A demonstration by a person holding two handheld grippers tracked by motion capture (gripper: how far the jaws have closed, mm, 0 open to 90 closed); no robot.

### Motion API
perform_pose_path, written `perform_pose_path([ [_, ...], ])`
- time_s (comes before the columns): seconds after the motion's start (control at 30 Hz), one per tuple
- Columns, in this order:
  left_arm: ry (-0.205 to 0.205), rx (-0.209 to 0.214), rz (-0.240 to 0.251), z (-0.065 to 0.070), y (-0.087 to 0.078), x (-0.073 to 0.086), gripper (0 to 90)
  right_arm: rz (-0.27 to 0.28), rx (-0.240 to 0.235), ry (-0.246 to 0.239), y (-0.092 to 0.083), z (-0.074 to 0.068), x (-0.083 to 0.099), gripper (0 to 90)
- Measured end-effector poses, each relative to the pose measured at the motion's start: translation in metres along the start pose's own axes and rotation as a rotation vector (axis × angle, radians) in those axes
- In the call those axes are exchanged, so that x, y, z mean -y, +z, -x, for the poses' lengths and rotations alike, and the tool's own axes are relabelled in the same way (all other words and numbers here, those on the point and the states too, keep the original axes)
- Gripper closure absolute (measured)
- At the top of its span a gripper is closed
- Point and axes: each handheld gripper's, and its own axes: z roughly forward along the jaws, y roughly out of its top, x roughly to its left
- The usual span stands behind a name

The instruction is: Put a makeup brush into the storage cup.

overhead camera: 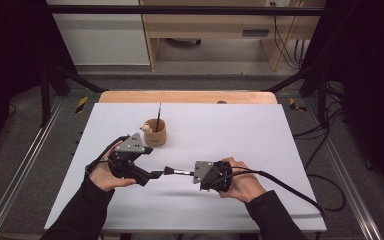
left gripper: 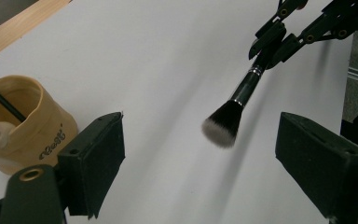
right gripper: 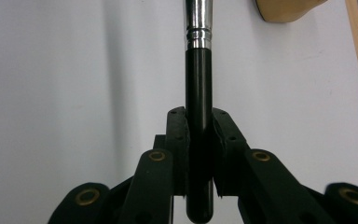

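1. Two hand-held grippers are working over a white table (overhead camera: 260, 150), each carried by a person's hand coming in from the near edge.
2. The right gripper (right gripper: 199, 154) is clamping its jaws narrowly on the black handle of a makeup brush (left gripper: 242, 100), with the pads pressing the handle from both sides in the right gripper view.
3. The brush is hanging clear above the table rather than lying on it, and its shadow is falling on the white surface below.
4. In the high view, the brush (overhead camera: 176, 171) is pointing from the right gripper (overhead camera: 195, 174) toward the left gripper (overhead camera: 150, 162), lying roughly level between the two hands.
5. The left gripper (left gripper: 200, 154) is standing with its jaws spread wide, holding nothing.
6. In the left gripper view, the brush's soft dark head with pale tips is sitting in the gap between those open jaws, touching neither pad.
7. A tan cup (overhead camera: 155, 132) is standing upright on the table just beyond the left gripper, well apart from the right one.
8. A thin dark stick (overhead camera: 158, 116) is leaning up out of the cup, and a small pale figure (overhead camera: 144, 129) is sitting at its rim.
9. In the right gripper view, the brush's silver ferrule (right gripper: 198, 23) is extending away past the jaws toward the cup's base.
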Motion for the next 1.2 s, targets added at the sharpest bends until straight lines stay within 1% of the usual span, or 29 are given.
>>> perform_pose_path([
  [0.03,0.004,-0.001,-0.003,0.000,-0.001,0.001,14.9,0.002,0.001,0.006,0.000,0.000,0.000,79.5],
  [0.13,-0.025,-0.007,0.022,0.000,-0.003,0.009,14.7,0.006,0.002,0.021,0.001,0.001,0.002,79.5],
  [0.2,-0.028,-0.010,0.027,0.000,-0.004,0.012,14.6,0.007,0.003,0.026,0.001,0.001,0.004,79.5],
  [0.23,-0.035,-0.008,0.036,0.001,-0.004,0.014,14.6,0.009,0.001,0.035,0.001,0.000,0.004,79.5],
  [0.3,-0.044,-0.013,0.045,0.002,-0.004,0.018,14.6,0.013,0.003,0.040,0.000,0.001,0.006,79.5],
  [0.33,-0.049,-0.012,0.050,0.002,-0.004,0.020,14.6,0.017,0.010,0.050,0.000,0.001,0.007,79.5],
  [0.37,-0.056,-0.011,0.052,0.002,-0.003,0.023,14.6,0.022,0.011,0.047,0.000,0.001,0.008,79.5],
  [0.4,-0.063,-0.014,0.055,0.003,-0.002,0.026,14.6,0.022,0.017,0.055,0.000,0.001,0.008,79.5],
  [0.43,-0.065,-0.012,0.056,0.004,-0.002,0.028,14.5,0.025,0.009,0.064,0.001,0.001,0.010,79.4],
  [0.5,-0.072,-0.017,0.057,0.004,-0.001,0.031,14.4,0.027,0.011,0.076,0.001,0.000,0.010,79.5],
  [0.53,-0.085,-0.014,0.064,0.005,0.001,0.035,14.4,0.031,0.017,0.093,0.002,-0.001,0.011,79.5],
  [0.57,-0.090,-0.013,0.067,0.005,0.001,0.037,14.4,0.038,0.024,0.100,0.003,-0.001,0.012,79.5],
  [0.63,-0.104,-0.014,0.072,0.005,0.003,0.041,14.3,0.036,0.009,0.101,0.003,0.000,0.013,79.5],
  [0.73,-0.121,-0.016,0.083,0.005,0.006,0.047,14.3,0.046,0.017,0.116,0.004,0.000,0.015,79.5],
  [0.8,-0.127,-0.020,0.088,0.005,0.007,0.049,14.3,0.055,0.020,0.128,0.005,0.000,0.016,79.5],
  [0.83,-0.133,-0.022,0.095,0.006,0.008,0.050,14.3,0.047,0.011,0.135,0.005,0.000,0.016,79.5],
  [0.87,-0.135,-0.024,0.099,0.005,0.009,0.052,14.3,0.059,0.023,0.141,0.006,-0.001,0.017,79.5],
  [1.0,-0.150,-0.031,0.107,0.005,0.011,0.054,14.1,0.084,0.034,0.183,0.008,-0.003,0.018,79.5],
  [1.03,-0.153,-0.035,0.113,0.006,0.011,0.055,14.1,0.091,0.035,0.185,0.008,-0.003,0.018,79.4],
  [1.07,-0.160,-0.038,0.120,0.006,0.011,0.056,14.1,0.094,0.027,0.184,0.009,-0.003,0.019,79.5],
  [1.2,-0.177,-0.047,0.136,0.007,0.012,0.058,13.9,0.117,0.033,0.214,0.011,-0.005,0.023,79.4],
])
